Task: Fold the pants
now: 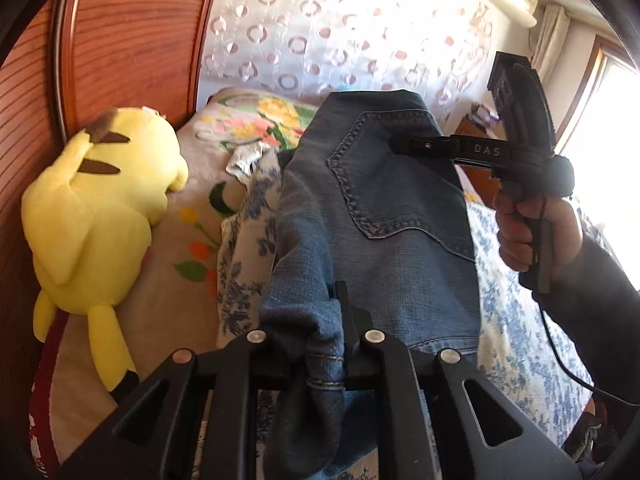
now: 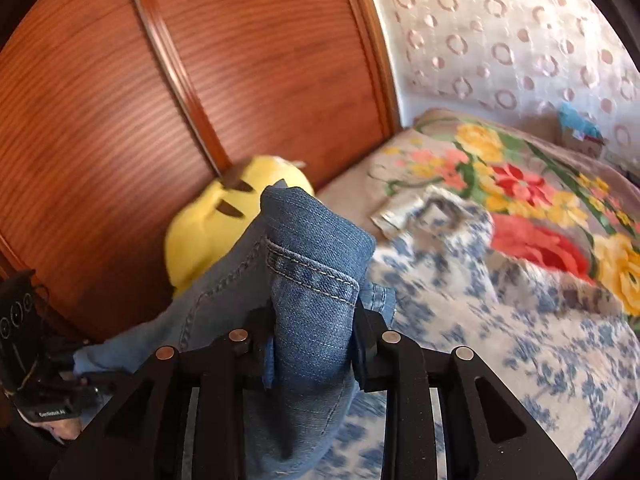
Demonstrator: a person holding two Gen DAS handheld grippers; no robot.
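Observation:
A pair of blue jeans hangs stretched between both grippers above the bed. In the left wrist view my left gripper is shut on a bunched hem or edge of the denim, which hides its left finger. To the upper right, a hand holds my right gripper, pinched on the jeans beside the back pocket. The right wrist view shows the right gripper shut on a thick stitched fold of the jeans that fills the gap between its fingers.
A yellow plush toy lies against the wooden headboard on the left. The bed carries a flowered blanket and a rumpled blue-and-white sheet. A patterned curtain hangs behind. A person's sleeve is at the right.

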